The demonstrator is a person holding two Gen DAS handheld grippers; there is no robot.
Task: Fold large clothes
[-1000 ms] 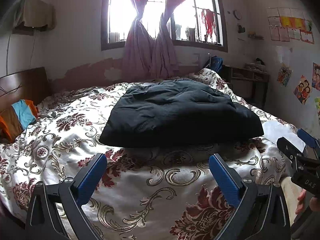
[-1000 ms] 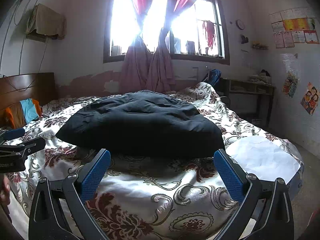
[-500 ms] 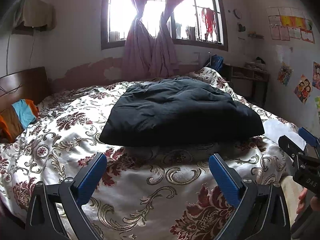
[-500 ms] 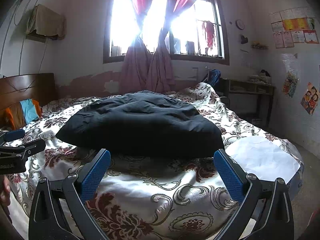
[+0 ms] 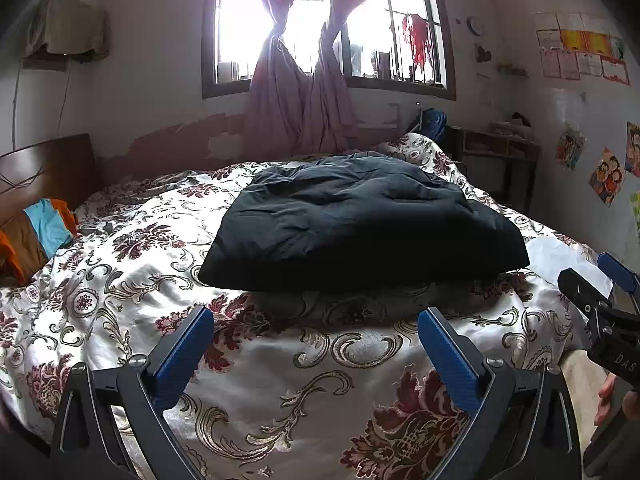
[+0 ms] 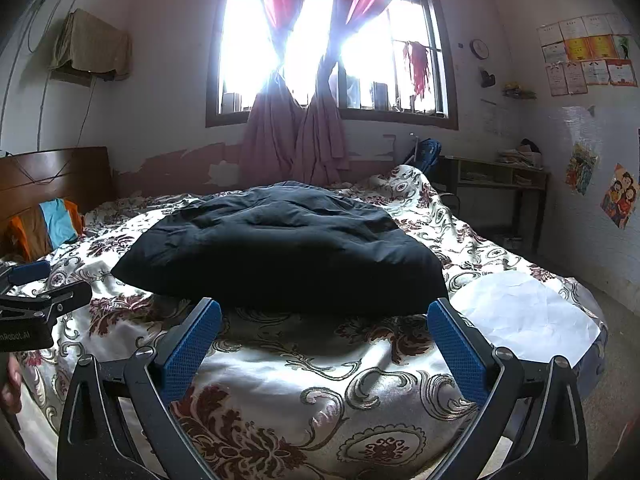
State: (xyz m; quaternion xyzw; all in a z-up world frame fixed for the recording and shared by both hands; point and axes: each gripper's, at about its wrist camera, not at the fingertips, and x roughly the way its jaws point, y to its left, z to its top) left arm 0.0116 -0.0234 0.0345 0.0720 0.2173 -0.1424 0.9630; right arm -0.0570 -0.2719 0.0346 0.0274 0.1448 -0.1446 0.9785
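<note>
A puffy black garment (image 5: 360, 224) (image 6: 280, 252) lies folded into a thick rectangle in the middle of the bed. My left gripper (image 5: 316, 340) hovers open over the floral bedspread (image 5: 280, 380), short of the garment's near edge, with nothing between its blue pads. My right gripper (image 6: 324, 332) is open too, close to the garment's front edge and holding nothing. Each gripper shows at the edge of the other's view: the right gripper (image 5: 600, 292) at right, the left gripper (image 6: 44, 284) at left, each held by a hand.
A white sheet of paper (image 6: 524, 316) lies on the bed's right corner. Orange and blue cloth (image 5: 36, 232) sits by the wooden headboard (image 6: 52, 176). A desk (image 6: 496, 176) stands by the right wall, under a curtained window (image 6: 328, 52).
</note>
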